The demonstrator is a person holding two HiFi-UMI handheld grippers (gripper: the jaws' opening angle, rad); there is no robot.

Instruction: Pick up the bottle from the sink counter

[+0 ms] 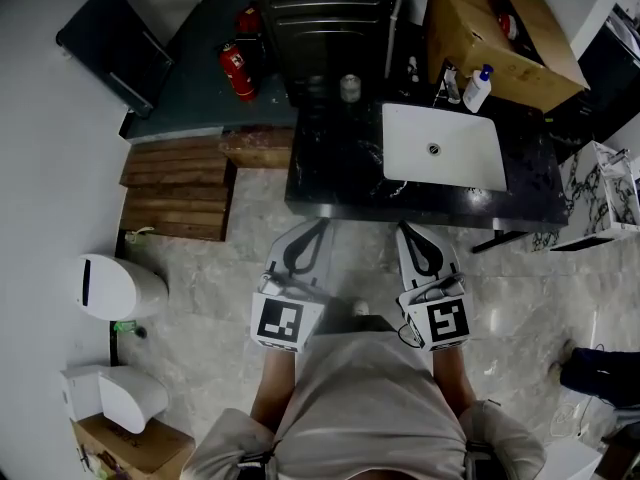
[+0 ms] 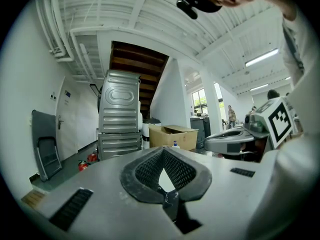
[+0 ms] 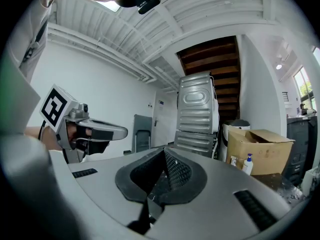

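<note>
The bottle, white with a blue pump top, stands upright on the black sink counter at the far right corner of the white basin. It also shows small in the right gripper view as the bottle, in front of a cardboard box. Both grippers are held close to the person's body, short of the counter's near edge. My left gripper is shut with nothing in it, as the left gripper shows in its own view. My right gripper is also shut and empty, seen again as the right gripper.
A cardboard box sits behind the basin. A small jar stands on the counter's far middle. A metal ribbed cabinet is behind the counter, two red fire extinguishers and wooden pallets are to the left.
</note>
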